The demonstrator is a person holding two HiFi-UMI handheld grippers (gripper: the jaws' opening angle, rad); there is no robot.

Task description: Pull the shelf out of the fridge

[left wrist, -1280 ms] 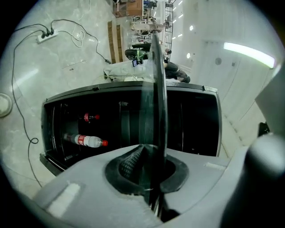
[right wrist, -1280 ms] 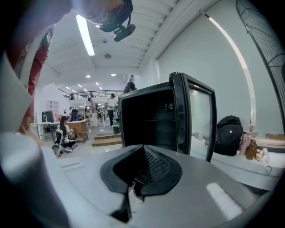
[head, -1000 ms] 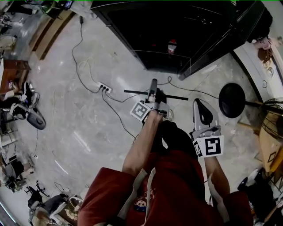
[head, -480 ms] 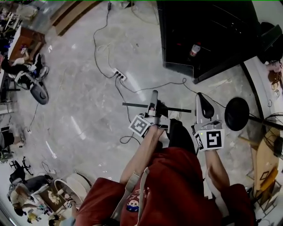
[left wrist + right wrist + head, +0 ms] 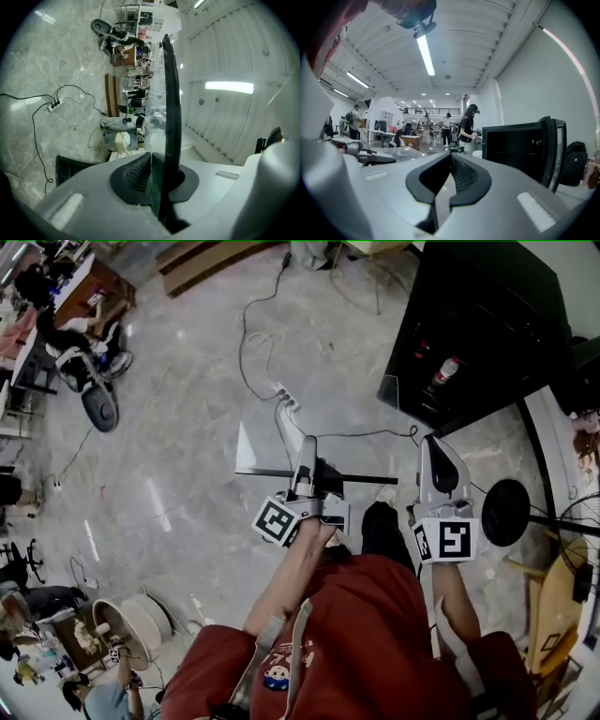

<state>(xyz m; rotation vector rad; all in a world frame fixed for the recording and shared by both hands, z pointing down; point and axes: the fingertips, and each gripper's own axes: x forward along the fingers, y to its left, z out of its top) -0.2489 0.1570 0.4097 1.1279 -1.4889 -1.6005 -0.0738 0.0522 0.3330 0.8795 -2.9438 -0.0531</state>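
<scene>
Head view: left gripper [image 5: 306,457], held out ahead of the person's red-clad body, jaws clamped on the shelf [image 5: 267,451]. The shelf is a clear glass pane with a dark strip along its near edge. It lies roughly level above the marble floor [image 5: 187,427], well apart from the fridge [image 5: 487,315]. The fridge is black and stands open at far right, with a bottle [image 5: 446,369] inside. Right gripper [image 5: 434,448] sits just right of the strip's end, pointing toward the fridge. A white power strip [image 5: 289,401] with trailing cables lies on the floor beyond the shelf. Left gripper view: left gripper [image 5: 157,180], dark pads pressed tight on the shelf [image 5: 171,103], whose dark edge strip runs straight up and away from the jaws, the glass pane just left of it. Right gripper view: right gripper [image 5: 447,178], jaws drawn together with nothing between them; fridge [image 5: 520,145] at right, interior dark, door ajar.
</scene>
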